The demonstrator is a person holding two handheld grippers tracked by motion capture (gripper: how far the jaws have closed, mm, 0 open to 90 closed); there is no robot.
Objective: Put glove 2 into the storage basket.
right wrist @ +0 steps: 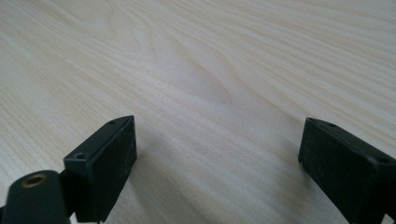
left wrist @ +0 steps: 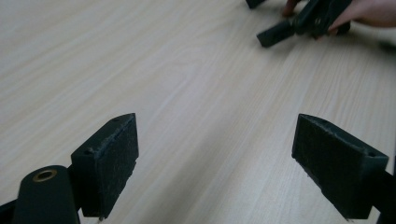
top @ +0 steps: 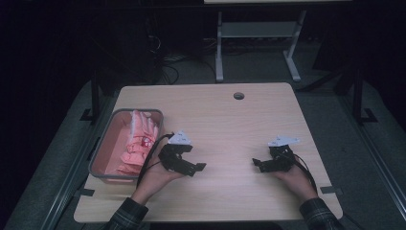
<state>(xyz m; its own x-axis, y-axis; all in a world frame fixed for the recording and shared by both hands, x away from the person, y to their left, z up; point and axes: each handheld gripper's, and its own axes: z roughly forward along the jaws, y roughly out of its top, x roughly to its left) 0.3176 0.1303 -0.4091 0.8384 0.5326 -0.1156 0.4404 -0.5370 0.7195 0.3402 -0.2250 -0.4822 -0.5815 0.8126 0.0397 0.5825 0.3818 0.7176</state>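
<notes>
Between the jaws: bare wood — both pairs stand wide apart with nothing in them.
Left gripper point(top: 195, 168): low over the table point(top: 230, 120), held in the person's left hand point(top: 160, 178); its jaws point toward the middle of the tabletop. In the left gripper view point(left wrist: 217, 161) the gap between its two black pads frames plain wood grain.
Right gripper point(top: 258, 165): low over the table on the other side, held in the right hand point(top: 292, 179); its jaws point back toward the left one, well apart from it. The right gripper view point(right wrist: 217, 163) shows the same open gap over wood.
Other gripper seen from the left one: at the top right of the left gripper view, the right gripper's black jaws point(left wrist: 299, 23) lie close to the wood.
Bin point(top: 103, 158): grey, at the table's left edge, just beside the left gripper — touched by neither.
Pink cloth point(top: 136, 143): bunched inside the bin.
Hole point(top: 238, 95): round, near the far edge of the table.
</notes>
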